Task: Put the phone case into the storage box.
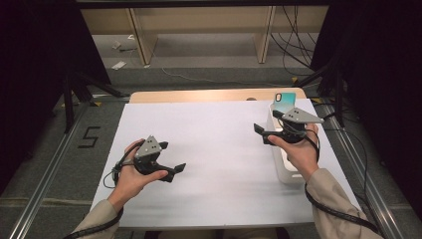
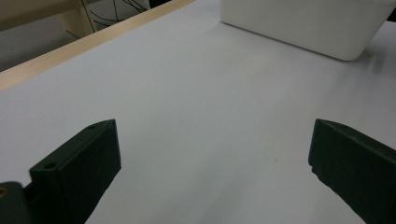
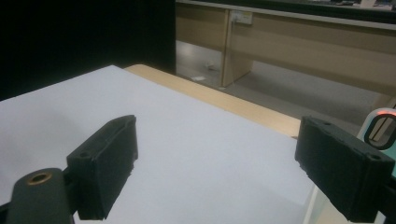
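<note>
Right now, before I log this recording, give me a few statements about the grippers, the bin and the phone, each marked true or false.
1. Both grippers have their jaws open with nothing between them. True: the left gripper and the right gripper each show a wide gap over bare table.
2. The white bin sits at the left edge of the table. False: it sits along the right edge, under the person's right hand.
3. A teal phone stands up out of the bin's far end. True.
4. The left gripper is touching the bin. False: it is held over the white sheet, well apart from the bin.
5. The right gripper holds the phone. False: its jaws are empty.
</note>
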The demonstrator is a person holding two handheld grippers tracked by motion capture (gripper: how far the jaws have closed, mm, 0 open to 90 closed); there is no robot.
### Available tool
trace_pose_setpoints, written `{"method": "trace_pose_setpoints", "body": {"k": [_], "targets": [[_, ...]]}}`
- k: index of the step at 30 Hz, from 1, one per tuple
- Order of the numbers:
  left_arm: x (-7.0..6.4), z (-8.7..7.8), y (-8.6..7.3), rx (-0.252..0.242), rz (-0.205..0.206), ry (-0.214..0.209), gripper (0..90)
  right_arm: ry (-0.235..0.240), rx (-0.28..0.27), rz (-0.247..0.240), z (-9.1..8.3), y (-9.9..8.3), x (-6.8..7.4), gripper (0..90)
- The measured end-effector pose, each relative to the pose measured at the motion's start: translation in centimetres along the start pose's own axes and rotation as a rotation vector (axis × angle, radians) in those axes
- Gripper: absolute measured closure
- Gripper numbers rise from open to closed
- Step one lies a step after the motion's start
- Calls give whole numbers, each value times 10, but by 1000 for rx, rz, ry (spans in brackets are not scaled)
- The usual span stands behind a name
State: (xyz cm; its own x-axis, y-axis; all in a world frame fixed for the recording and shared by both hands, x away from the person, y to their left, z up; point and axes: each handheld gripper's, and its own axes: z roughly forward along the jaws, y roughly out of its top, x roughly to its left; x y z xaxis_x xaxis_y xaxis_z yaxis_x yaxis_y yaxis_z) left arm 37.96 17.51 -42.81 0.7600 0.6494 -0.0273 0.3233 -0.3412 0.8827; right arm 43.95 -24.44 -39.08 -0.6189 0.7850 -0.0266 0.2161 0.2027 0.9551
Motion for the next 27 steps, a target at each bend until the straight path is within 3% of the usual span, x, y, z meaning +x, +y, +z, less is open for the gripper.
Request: {"method": "trace_pose_setpoints", "body": {"k": [27], "targets": [[2,-3,1,-9,-7,7,16,26,-4,-15,-31,-12,6,131]]}}
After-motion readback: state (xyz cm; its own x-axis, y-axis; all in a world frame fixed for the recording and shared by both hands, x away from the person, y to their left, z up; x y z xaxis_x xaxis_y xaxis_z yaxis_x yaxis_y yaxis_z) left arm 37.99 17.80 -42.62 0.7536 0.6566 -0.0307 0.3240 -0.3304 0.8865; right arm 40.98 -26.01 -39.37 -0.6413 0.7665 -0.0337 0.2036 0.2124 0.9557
